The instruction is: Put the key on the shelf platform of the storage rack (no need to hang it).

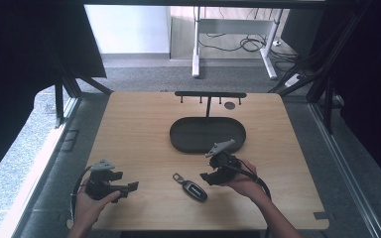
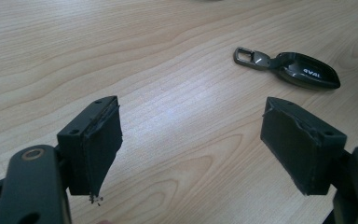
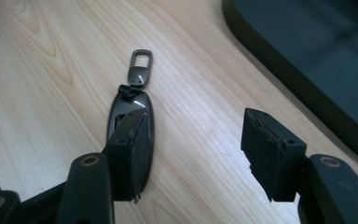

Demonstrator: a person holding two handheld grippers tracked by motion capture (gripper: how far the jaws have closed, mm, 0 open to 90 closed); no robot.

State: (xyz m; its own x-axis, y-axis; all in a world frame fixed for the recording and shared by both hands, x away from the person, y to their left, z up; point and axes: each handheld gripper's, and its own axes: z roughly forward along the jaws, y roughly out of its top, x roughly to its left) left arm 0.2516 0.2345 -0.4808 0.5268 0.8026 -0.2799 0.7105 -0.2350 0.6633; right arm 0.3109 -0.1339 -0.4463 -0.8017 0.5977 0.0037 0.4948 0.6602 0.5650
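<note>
A dark car key fob [image 1: 192, 188] with a metal clip lies flat on the wooden table [image 1: 129, 124], near the front middle. In the left gripper view the key fob [image 2: 303, 70] lies ahead and to the right. My left gripper [image 1: 131, 187] is open at the front left, well apart from the fob, with nothing between its pads [image 2: 98, 144]. My right gripper [image 1: 206, 177] is open just right of the fob. In the right gripper view its left pad [image 3: 130, 154] partly covers the fob [image 3: 133, 105], and bare table shows between the jaws.
A black oval tray [image 1: 207, 135] sits behind the fob at the table's middle, its edge [image 3: 279, 60] close to my right gripper. A black rack with hooks [image 1: 210, 95] rises behind the tray. A small dark disc [image 1: 229, 105] lies by the far edge.
</note>
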